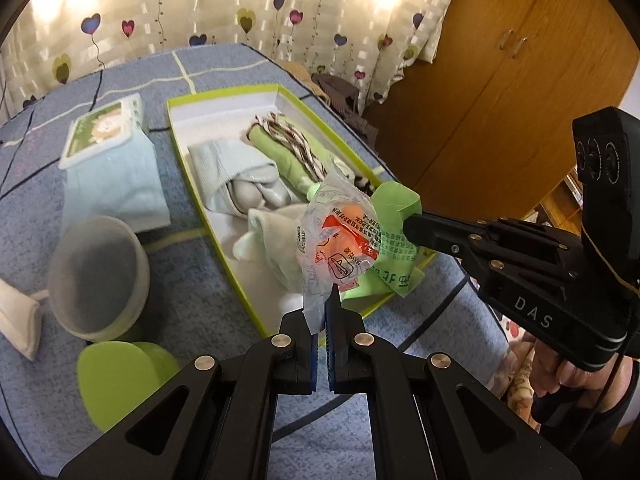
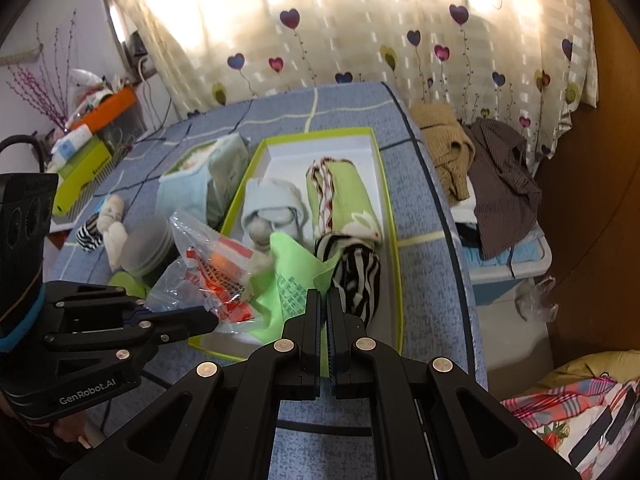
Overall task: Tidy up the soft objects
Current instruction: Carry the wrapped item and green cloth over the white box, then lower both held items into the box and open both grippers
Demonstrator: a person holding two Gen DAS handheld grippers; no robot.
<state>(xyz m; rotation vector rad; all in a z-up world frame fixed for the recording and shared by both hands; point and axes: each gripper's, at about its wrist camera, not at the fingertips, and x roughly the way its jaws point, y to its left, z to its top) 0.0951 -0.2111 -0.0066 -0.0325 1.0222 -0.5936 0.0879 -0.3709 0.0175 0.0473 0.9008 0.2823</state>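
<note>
Glossy crinkled plastic bag (image 1: 336, 240), matt green paper (image 1: 396, 216), frosted plastic cup (image 1: 100, 276).

Both wrist views look down, close — sharing the green-rimmed box (image 1: 224, 208) (image 2: 390, 216).

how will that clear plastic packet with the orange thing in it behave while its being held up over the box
Probably floppy: the clear plastic packet crumples and sags above the left gripper, which pinches only its edge. Likely light, since that thin pinch carries it. The film looks glossy, so it may slip; the right gripper holds the green paper beside it.
</note>
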